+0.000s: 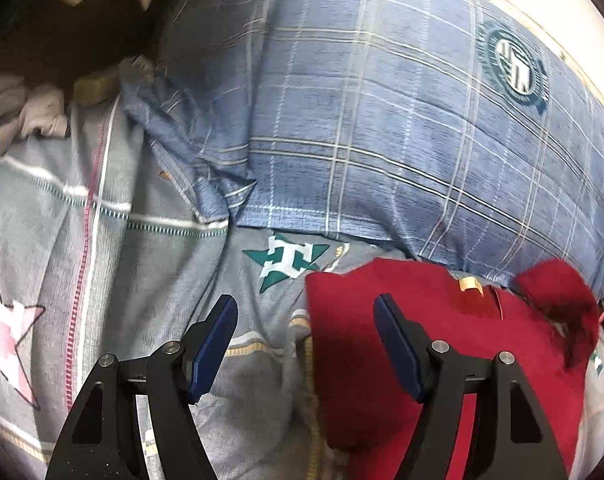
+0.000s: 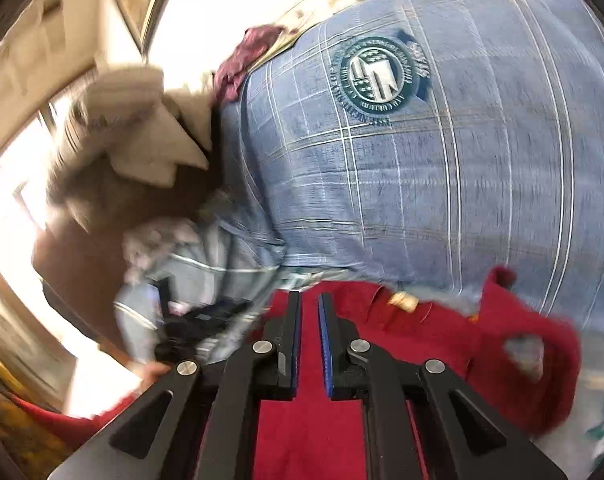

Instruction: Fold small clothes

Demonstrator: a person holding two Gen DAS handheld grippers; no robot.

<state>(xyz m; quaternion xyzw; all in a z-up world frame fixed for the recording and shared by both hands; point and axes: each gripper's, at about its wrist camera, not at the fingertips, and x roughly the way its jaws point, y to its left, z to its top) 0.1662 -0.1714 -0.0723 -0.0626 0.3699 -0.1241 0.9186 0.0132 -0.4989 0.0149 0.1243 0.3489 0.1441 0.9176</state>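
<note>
Red knit fabric fills the near ground of both views: a small dark-red garment point(image 1: 441, 360) lies on my grey star-printed bedsheet point(image 1: 162, 360), just short of the big blue plaid pillow point(image 1: 381, 120). My left gripper point(image 1: 305, 332) hangs wide open with nothing between its blue pads; its right finger is over the garment's left portion, its left finger over bare sheet. My right gripper point(image 2: 309, 340) has its jaws nearly together with a thin gap; red cloth shows beneath them, but I cannot tell whether any is pinched.

I judge the garment is being laid out for a first fold. Next I would need the left tongs down on the left edge, closing on one layer only, while the right side keeps the cloth from sliding.

Its cream neck label point(image 1: 469, 284) sits at the far edge, so the collar points away from me toward the pillow, long axis running near to far. One sleeve point(image 2: 533, 340) is bunched up on the right. Beyond, a crumpled pale cloth point(image 1: 18, 116) lies far left
</note>
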